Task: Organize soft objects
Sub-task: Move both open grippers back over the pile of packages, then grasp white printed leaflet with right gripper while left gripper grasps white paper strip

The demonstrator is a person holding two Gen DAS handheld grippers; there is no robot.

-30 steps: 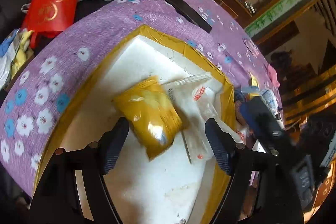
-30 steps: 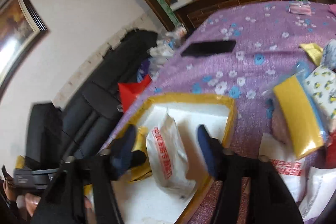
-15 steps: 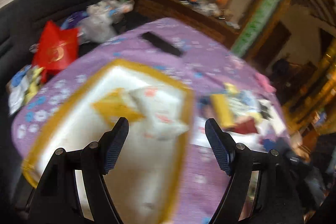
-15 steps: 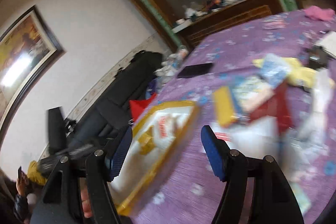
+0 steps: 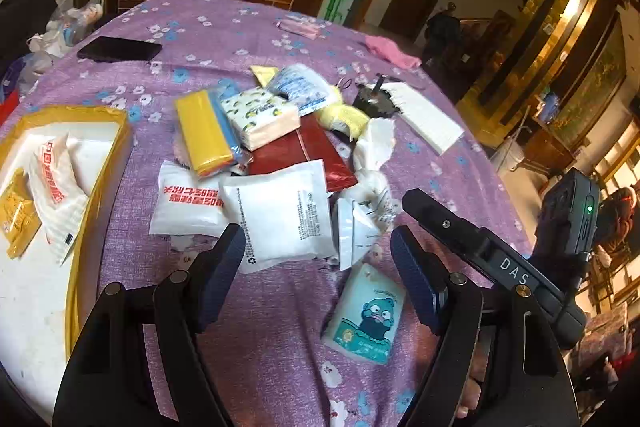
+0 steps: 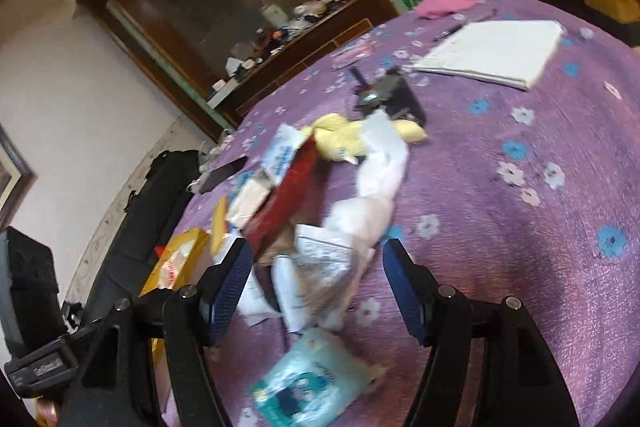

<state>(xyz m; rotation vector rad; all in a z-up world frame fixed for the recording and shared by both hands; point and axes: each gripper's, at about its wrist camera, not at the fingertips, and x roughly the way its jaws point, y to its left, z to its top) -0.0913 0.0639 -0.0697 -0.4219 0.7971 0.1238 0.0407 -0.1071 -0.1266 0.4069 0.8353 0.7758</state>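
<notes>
Left gripper (image 5: 316, 263), jaws apart and holding nothing, above the purple floral tablecloth (image 5: 256, 327). Right gripper (image 6: 316, 283), jaws likewise apart and unloaded. Pile of soft packets (image 5: 260, 155) just right of the yellow-rimmed tray (image 5: 120, 131), which holds a white pack (image 5: 54, 183) and a yellow pack (image 5: 16, 215). Cartoon tissue pack (image 5: 366, 315) lies nearest the tablecloth's front edge.

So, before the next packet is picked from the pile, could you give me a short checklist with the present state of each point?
1. Left gripper open and empty: ok.
2. Right gripper open and empty: ok.
3. Free room in the yellow-rimmed box: ok, two packets inside.
4. Cartoon tissue packet lies apart from the pile, easy to take: ok.
5. White packet free of overlap: not ok, the red packet touches its edge.
6. Right view sharp: not ok, blurred.
</notes>
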